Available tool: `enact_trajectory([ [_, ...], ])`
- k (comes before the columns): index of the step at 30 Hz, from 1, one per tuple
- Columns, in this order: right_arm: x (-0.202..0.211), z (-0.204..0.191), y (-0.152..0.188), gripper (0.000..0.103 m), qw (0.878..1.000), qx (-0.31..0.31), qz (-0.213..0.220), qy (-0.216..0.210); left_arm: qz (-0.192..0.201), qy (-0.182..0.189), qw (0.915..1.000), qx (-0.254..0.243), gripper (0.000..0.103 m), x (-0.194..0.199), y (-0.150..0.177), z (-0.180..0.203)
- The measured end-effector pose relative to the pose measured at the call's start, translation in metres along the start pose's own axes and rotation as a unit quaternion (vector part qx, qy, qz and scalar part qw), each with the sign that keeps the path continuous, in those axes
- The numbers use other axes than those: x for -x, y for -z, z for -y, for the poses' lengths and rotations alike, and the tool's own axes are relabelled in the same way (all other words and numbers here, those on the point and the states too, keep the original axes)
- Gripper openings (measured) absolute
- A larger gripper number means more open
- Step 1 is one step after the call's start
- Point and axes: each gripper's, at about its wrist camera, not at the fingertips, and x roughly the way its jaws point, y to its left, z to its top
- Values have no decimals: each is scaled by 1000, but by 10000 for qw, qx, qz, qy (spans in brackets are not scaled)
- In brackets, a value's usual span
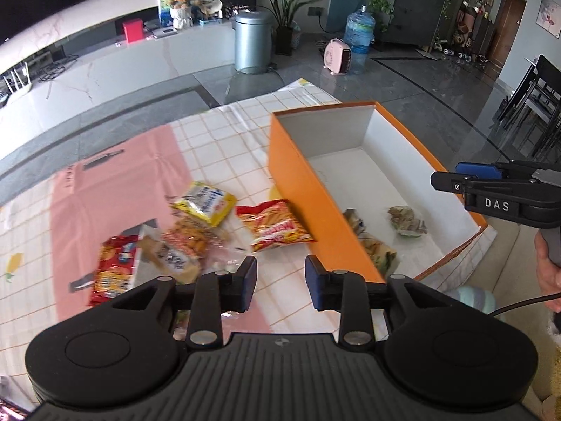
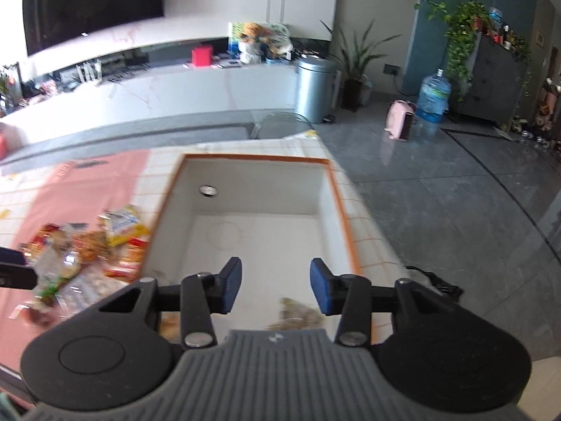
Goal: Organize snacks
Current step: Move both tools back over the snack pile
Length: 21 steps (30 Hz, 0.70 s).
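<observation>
The task looks partly done: a few wrapped snacks (image 1: 406,219) already lie in the orange cardboard box with white inside (image 1: 301,175), while a pile of bright snack packets (image 1: 196,231) waits on the bench just left of the box. Both the left hand-held gripper (image 1: 280,286) and the right hand-held gripper (image 2: 276,289) gape empty.

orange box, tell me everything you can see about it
The orange box is a long open-topped rectangular box, apparently cardboard, orange outside and along the rim, white inside. It stands upright on the checked tablecloth, right of the loose snack pile. A round hole pierces its far end wall. Its lid is off. A few snack packets lie on its floor at the near end; the rest is bare.
</observation>
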Motion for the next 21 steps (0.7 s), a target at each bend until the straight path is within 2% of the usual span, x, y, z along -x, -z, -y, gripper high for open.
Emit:
enact_trajectory([
  [3, 10, -23, 3, 50, 9990, -176, 66, -405, 54, -179, 9998, -86, 44, 17, 8, -15],
  [7, 19, -59, 13, 50, 9960, -320, 173, -819, 93, -603, 9981, -105, 48, 31, 25, -34],
  [9, 19, -78, 19, 50, 9937, -424, 145, -1027, 98, -691, 9975, -71, 48, 34, 34, -41],
  [14, 7, -114, 40, 51, 9858, -849, -231, -1430, -20, -448, 9985, 300, 49, 27, 59, -62],
  [18, -13, -137, 53, 51, 9834, -932, -597, -1440, -209, -444, 9976, 497, 50, 11, 71, -77],
  [21, -27, -143, 56, 53, 9815, -987, -787, -1441, -290, -336, 9971, 615, 60, 0, 74, -83],
])
